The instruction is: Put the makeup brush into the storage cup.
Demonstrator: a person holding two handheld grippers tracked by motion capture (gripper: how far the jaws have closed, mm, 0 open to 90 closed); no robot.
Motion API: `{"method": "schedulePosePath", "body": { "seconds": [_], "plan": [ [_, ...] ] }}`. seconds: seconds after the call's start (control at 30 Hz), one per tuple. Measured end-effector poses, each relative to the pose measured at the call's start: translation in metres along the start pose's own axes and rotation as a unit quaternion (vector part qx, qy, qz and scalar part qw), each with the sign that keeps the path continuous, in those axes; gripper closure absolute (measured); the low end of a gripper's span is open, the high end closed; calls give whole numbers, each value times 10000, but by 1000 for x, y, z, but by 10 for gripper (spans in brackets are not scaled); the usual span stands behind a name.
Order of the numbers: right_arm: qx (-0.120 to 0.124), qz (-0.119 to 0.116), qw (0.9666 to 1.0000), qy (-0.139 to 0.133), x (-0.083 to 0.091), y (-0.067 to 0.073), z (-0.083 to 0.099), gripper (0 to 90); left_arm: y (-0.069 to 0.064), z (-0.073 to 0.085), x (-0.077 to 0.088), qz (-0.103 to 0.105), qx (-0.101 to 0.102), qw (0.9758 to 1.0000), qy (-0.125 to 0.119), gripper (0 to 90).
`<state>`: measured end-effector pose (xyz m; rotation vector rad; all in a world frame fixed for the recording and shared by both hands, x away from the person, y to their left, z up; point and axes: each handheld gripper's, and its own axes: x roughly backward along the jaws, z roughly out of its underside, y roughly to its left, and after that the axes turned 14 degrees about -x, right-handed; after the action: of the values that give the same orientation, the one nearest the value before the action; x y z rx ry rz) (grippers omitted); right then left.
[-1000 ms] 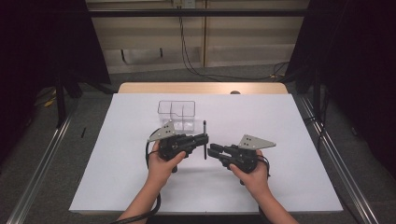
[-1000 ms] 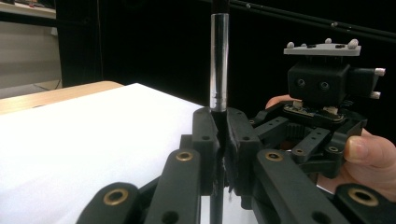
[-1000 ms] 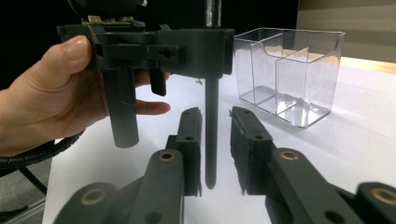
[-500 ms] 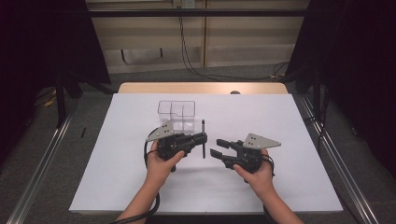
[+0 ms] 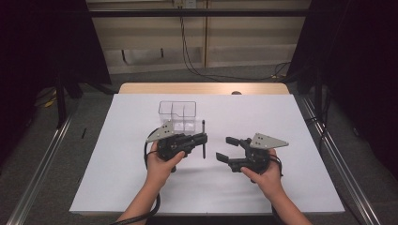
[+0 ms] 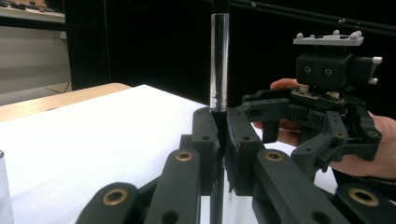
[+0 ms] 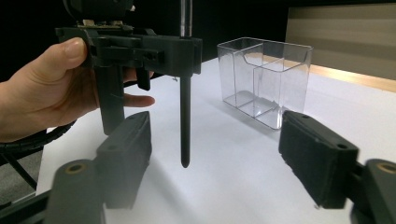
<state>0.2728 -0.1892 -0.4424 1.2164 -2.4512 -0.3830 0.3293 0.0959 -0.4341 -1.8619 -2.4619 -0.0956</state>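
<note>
My left gripper [image 5: 202,139] is shut on a slim black pen [image 5: 203,125] with a silver upper barrel [image 6: 219,60]. It holds the pen near its middle, upright above the white table sheet, with the tip [image 7: 185,161] hanging free. My right gripper [image 5: 225,148] stands just to the right of the pen, apart from it. Its jaws have just been opening and are spread wide with nothing between them. A clear plastic organiser box [image 5: 177,116] with inner dividers stands just behind the left gripper.
White sheet [image 5: 291,187] covers the table, with a wooden strip [image 5: 202,88] along its far edge. Metal rails [image 5: 328,140] run down both sides of the table. Cables trail on the floor beyond the far edge.
My right gripper's jaws have opened wide and it has drawn slightly right, away from the pen. The left gripper has kept still with the pen in it.
</note>
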Motion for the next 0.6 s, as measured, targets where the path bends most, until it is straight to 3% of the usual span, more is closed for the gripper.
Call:
{"method": "schedulePosePath", "body": {
  "seconds": [0.6],
  "plan": [
    [45,64,9998,160,8,-7,3,90,1,1,2,-41,-22,10000,37,833]
  ]
}}
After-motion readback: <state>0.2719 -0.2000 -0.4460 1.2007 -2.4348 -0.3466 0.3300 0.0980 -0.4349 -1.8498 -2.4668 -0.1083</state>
